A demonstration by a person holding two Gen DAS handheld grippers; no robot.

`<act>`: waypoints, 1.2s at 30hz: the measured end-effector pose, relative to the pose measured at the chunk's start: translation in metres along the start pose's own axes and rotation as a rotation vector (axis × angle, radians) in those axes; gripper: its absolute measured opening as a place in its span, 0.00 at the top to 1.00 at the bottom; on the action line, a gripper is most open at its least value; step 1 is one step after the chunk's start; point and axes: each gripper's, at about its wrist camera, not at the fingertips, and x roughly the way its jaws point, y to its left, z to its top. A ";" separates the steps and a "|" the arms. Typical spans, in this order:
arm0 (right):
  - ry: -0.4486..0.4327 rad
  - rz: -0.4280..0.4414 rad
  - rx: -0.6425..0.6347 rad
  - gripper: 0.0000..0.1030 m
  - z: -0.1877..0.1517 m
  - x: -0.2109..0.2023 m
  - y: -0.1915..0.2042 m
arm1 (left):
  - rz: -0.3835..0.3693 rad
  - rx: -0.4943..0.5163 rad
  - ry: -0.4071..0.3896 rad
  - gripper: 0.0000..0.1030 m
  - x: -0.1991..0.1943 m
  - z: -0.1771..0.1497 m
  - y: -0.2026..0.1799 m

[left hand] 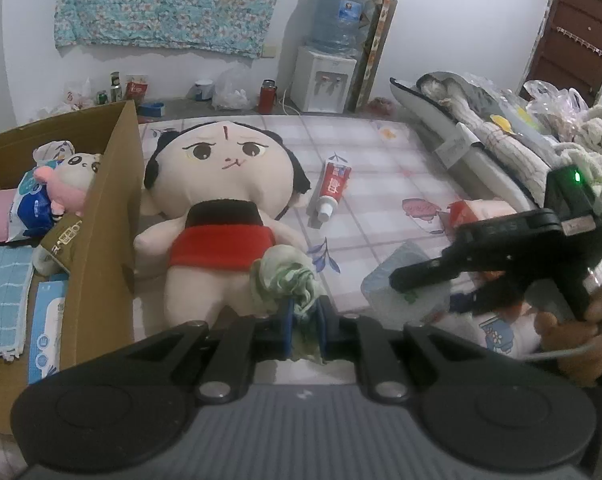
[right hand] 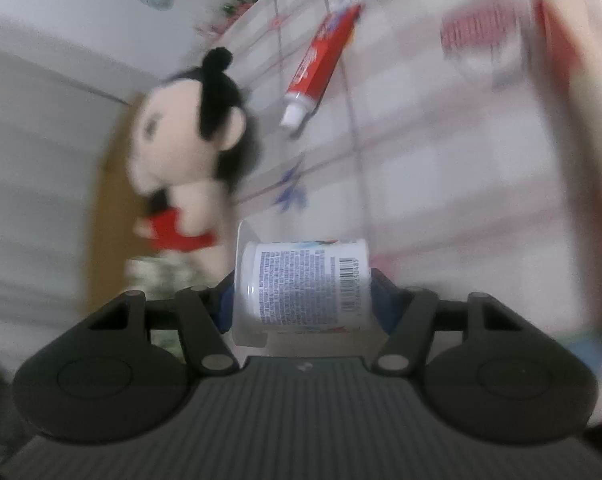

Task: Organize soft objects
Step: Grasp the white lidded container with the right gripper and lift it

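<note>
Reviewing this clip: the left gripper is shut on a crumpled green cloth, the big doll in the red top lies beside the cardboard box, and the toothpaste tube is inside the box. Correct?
One detail is wrong. The toothpaste tube is not in the cardboard box; it lies on the patterned sheet to the right of the doll, as the left wrist view shows. The left gripper is indeed shut on the green cloth.

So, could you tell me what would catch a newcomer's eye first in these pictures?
Probably the big plush doll with black hair and a red top, lying face up on the bed beside the cardboard box. Next, the left gripper pinching a crumpled green cloth at the doll's legs, with a red toothpaste tube lying nearby.
</note>
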 end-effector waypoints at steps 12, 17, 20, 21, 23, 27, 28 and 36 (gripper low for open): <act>-0.204 -0.164 -0.051 0.16 -0.035 -0.055 -0.014 | 0.007 0.045 0.020 0.88 0.006 -0.004 -0.016; -0.285 -0.187 -0.281 0.10 -0.049 -0.072 0.006 | -0.030 0.085 0.028 0.88 0.007 -0.010 -0.028; -0.311 -0.256 -0.430 0.07 -0.058 -0.067 0.023 | -0.083 0.126 0.086 0.87 0.018 -0.016 -0.038; -0.313 -0.265 -0.454 0.07 -0.060 -0.065 0.024 | -0.082 0.138 0.111 0.86 0.025 -0.021 -0.041; -0.307 -0.265 -0.471 0.07 -0.062 -0.062 0.023 | -0.040 0.166 0.165 0.84 0.042 -0.030 -0.046; -0.298 -0.265 -0.507 0.07 -0.069 -0.059 0.020 | 0.004 0.221 0.170 0.64 0.048 -0.040 -0.054; -0.300 -0.266 -0.522 0.07 -0.071 -0.058 0.021 | 0.010 0.236 0.167 0.59 0.048 -0.041 -0.056; -0.308 -0.253 -0.639 0.01 -0.076 -0.055 0.035 | 0.060 0.289 0.176 0.37 0.063 -0.035 -0.064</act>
